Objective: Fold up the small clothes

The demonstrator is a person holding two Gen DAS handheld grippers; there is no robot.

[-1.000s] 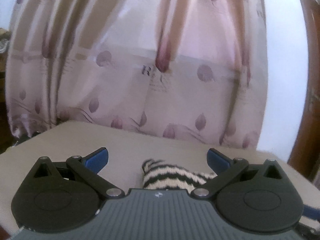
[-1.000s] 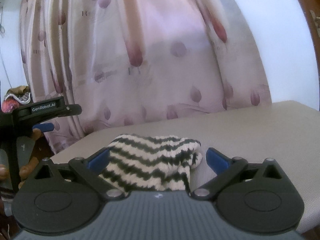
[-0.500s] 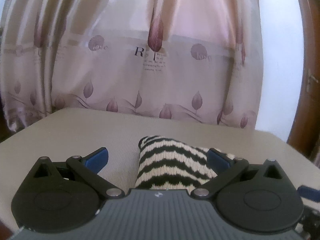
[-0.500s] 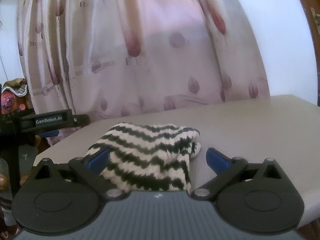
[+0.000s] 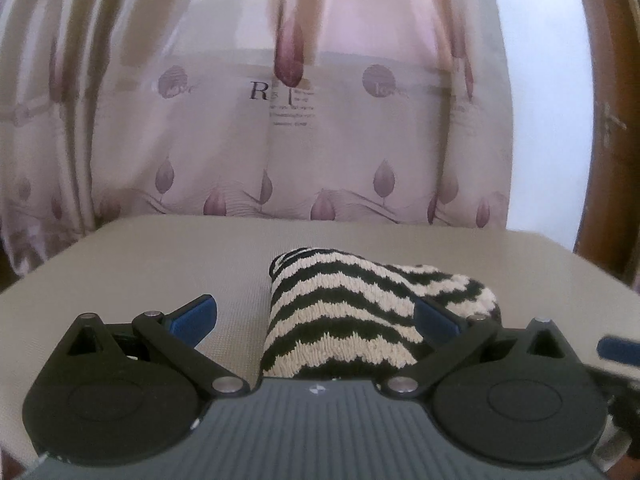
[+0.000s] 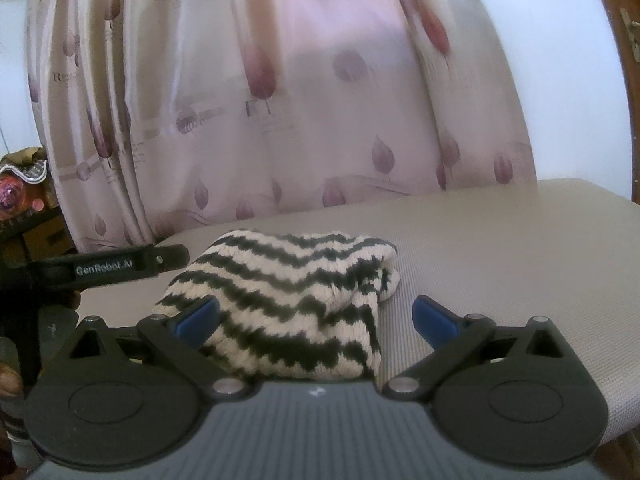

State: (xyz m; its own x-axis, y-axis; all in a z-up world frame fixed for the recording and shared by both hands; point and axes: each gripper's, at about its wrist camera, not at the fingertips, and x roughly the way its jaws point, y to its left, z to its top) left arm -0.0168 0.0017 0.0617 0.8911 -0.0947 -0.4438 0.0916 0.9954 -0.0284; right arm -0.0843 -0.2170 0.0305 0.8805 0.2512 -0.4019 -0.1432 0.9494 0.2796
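A small knitted garment [image 5: 352, 312] with black and cream zigzag stripes lies folded in a bundle on the beige table [image 5: 168, 264]. My left gripper [image 5: 316, 318] is open just in front of it, its right finger against the bundle's right part. In the right wrist view the same garment [image 6: 288, 300] lies between the spread fingers of my open right gripper [image 6: 316, 316]. The left gripper's body [image 6: 108, 268] shows at the left there. Neither gripper holds anything.
A pink curtain [image 5: 280, 120] with leaf prints hangs right behind the table's far edge. A wooden door frame [image 5: 612, 120] stands at the right. Clutter [image 6: 24, 184] sits beyond the table's left end. The padded table surface [image 6: 500, 248] stretches right of the garment.
Both grippers have come closer to the garment and tilted down a little, so it looks larger between the fingers. The garment has not moved. Both stay open.
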